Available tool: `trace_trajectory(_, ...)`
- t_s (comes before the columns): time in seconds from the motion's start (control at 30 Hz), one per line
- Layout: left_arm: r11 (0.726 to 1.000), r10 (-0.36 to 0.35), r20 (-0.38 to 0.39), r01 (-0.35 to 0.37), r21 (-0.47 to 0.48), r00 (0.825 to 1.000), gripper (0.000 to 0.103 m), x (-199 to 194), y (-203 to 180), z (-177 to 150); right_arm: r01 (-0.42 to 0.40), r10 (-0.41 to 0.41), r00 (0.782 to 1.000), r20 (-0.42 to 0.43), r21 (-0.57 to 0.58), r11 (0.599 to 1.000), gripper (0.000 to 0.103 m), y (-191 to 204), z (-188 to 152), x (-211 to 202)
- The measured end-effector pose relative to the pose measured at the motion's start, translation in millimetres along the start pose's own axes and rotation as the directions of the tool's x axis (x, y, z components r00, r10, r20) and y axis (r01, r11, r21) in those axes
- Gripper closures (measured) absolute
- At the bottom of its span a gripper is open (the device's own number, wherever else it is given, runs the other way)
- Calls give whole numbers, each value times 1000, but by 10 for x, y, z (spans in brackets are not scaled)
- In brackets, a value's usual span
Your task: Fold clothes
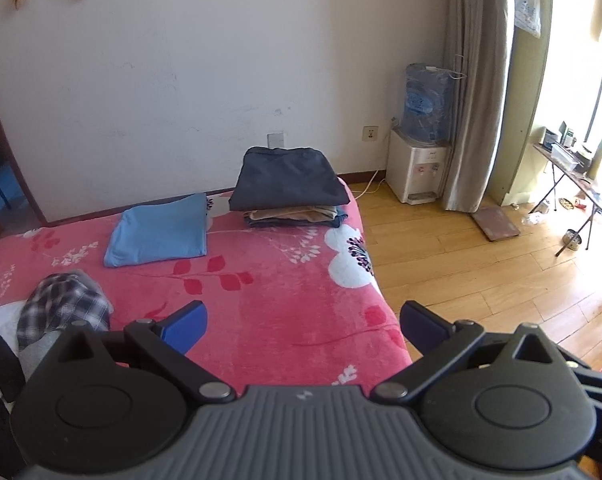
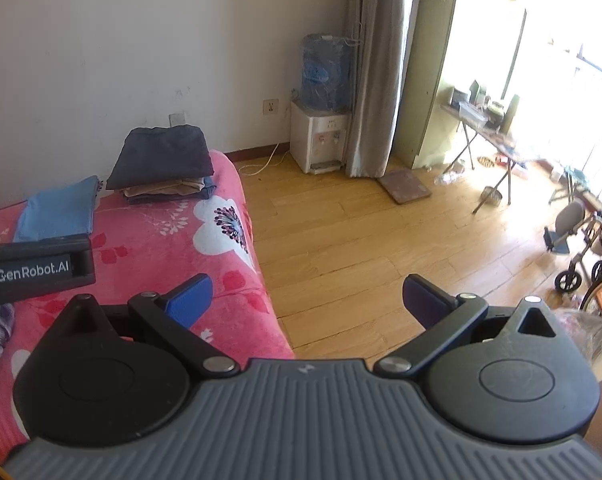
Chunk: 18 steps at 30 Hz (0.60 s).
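Left wrist view: beyond the blue folded garment (image 1: 157, 230) sits a finished stack (image 1: 291, 188); nearer, a plaid shirt (image 1: 63, 308) looks unfolded. Left gripper (image 1: 303, 326) and right gripper (image 2: 307, 300) hover with jaws apart, empty.

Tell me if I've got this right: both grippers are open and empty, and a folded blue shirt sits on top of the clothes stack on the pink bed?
Not quite. The blue shirt lies beside the stack, on the pink bed; a dark garment tops the stack, as the left wrist view shows. Both the left gripper and right gripper are open and empty.
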State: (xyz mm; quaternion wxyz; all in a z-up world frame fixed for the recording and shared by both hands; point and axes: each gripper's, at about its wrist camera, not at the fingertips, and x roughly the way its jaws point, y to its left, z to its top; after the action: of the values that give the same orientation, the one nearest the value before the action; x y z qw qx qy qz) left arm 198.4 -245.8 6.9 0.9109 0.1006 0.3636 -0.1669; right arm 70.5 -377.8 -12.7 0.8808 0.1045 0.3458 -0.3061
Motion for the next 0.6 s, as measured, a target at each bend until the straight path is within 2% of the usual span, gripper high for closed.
trace_trajectory(0.17, 1000, 8, 16, -8, 9, 1000, 0, 4, 21, -5, 8, -8, 1000, -9, 19, 1000, 1, 5, -7, 37)
trace_trajectory(0.4, 999, 11, 18, -12, 43, 1000, 0, 15, 1, -26, 22, -21, 1000, 6, -22, 1000, 1, 86, -31, 26)
trace_trajectory(0.6, 999, 8, 20, -9, 32, 1000, 0, 5, 12, -31, 37, -36, 999, 19, -59, 998, 1, 159, -40, -1)
